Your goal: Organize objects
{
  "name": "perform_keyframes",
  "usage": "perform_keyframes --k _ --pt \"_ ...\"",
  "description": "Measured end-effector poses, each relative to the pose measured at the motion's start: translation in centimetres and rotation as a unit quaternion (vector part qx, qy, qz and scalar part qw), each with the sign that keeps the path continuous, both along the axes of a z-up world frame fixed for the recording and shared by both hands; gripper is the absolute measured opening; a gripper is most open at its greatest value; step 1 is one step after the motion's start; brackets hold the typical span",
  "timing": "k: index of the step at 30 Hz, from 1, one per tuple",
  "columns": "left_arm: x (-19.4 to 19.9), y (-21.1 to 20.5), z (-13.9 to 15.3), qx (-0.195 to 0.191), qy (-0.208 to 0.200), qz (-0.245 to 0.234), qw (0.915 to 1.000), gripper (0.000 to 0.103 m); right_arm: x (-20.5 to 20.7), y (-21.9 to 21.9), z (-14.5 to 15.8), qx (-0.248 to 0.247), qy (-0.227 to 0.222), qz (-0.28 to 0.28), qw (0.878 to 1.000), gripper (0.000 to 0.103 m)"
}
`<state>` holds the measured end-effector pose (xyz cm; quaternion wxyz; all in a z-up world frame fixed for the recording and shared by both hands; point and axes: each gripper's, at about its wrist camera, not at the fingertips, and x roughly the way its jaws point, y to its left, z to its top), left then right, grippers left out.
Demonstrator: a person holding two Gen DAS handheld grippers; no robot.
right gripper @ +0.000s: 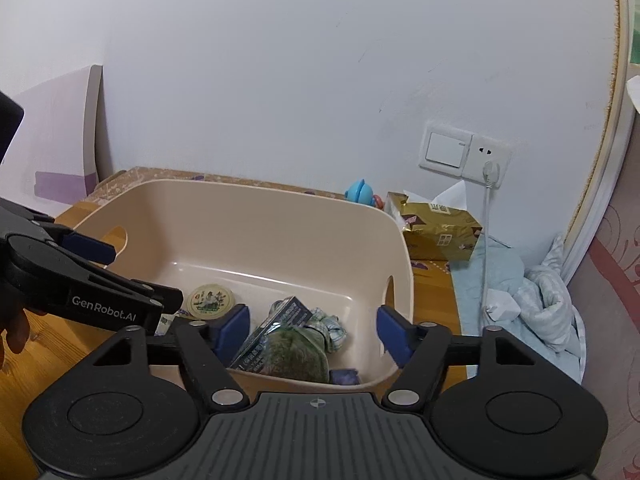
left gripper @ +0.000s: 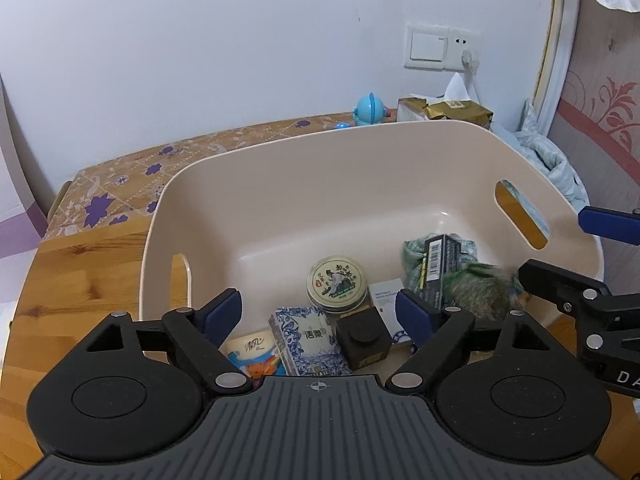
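Observation:
A beige plastic basket [left gripper: 280, 200] [right gripper: 256, 216] with handle slots sits on the wooden table. Inside lie a round tin [left gripper: 339, 282] [right gripper: 211, 300], a blue-patterned tissue pack [left gripper: 308, 340], a dark brown box [left gripper: 364, 338], a colourful packet [left gripper: 252, 354], a long dark box [left gripper: 440, 268] [right gripper: 276, 328], a checked cloth [right gripper: 330, 328] and a blurred green fuzzy thing [left gripper: 478, 292] [right gripper: 298, 354]. My left gripper [left gripper: 320, 316] hovers open above the tissue pack and brown box, holding nothing. My right gripper [right gripper: 312, 334] stands open over the fuzzy thing, pads apart from it.
A gold tissue box [left gripper: 452, 110] [right gripper: 440, 232] and a blue toy [left gripper: 370, 110] [right gripper: 362, 192] stand behind the basket. A wall socket with a plugged cable [right gripper: 486, 172] is at the right, above rumpled light-blue bedding [right gripper: 536, 292]. A floral cloth [left gripper: 120, 188] covers the table's far left.

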<state>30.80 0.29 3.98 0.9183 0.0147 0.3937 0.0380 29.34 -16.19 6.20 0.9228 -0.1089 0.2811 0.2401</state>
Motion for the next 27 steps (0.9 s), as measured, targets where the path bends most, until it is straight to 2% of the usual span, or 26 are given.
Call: perform_keyframes --k 7,9,13,18,27 --pt "-1.5 0.0 1.1 -0.004 -0.015 0.007 0.9999 0.088 -1.0 -0.5 0.6 0.007 -0.004 -0.009 1.000 0.081" --pt "-2.0 0.0 1.4 -0.002 -0.018 0.007 0.9998 0.088 -1.4 -0.6 0.7 0.010 -0.004 -0.012 1.000 0.087" --pt "-3.3 -0.1 2.0 0.006 -0.028 0.012 0.9995 0.088 -2.7 -0.8 1.1 0.014 -0.014 -0.025 0.999 0.087" --pt "-5.1 0.4 2.8 -0.001 -0.042 0.012 0.9991 0.089 -4.7 -1.1 1.7 0.011 -0.033 -0.032 0.999 0.094" --pt "-8.5 0.9 4.3 -0.007 -0.072 0.019 0.9972 0.089 -7.1 -1.7 2.2 0.023 -0.026 -0.035 0.999 0.097"
